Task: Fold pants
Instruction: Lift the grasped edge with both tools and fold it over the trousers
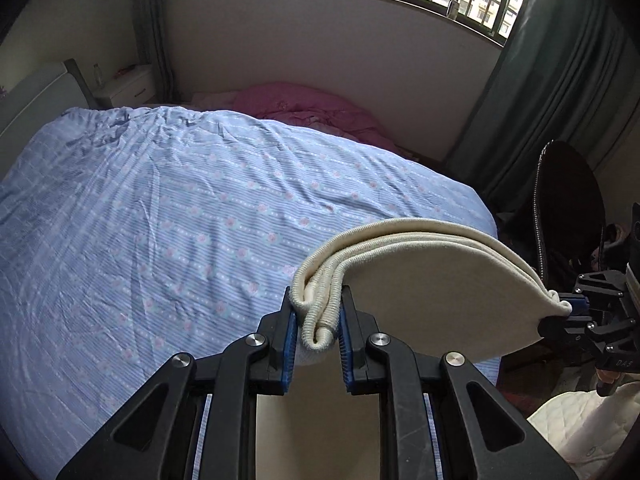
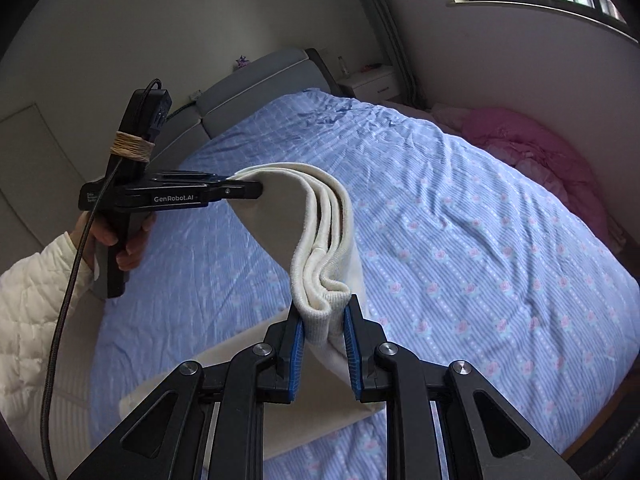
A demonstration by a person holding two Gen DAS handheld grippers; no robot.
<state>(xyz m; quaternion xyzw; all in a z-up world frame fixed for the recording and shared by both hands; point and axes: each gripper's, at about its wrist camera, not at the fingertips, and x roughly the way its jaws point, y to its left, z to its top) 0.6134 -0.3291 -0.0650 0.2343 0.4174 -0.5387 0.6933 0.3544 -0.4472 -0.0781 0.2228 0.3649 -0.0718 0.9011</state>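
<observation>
Pants (image 1: 432, 292) hung clamped at both ends: left claw (image 1: 319, 334) and right claw (image 2: 324, 328) each gripped waistband; long axis ran claw-to-claw, above bed (image 1: 160, 220).

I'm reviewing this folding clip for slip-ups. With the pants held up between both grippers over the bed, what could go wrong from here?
1. The left hand-held gripper pinches several bunched layers of the cream pants; an inner layer may slide out and spoil the fold.
2. The right hand-held gripper holds only the ribbed edge, so a pull could free it.
3. The bed sheet is wrinkled, so the pants might land creased.
</observation>
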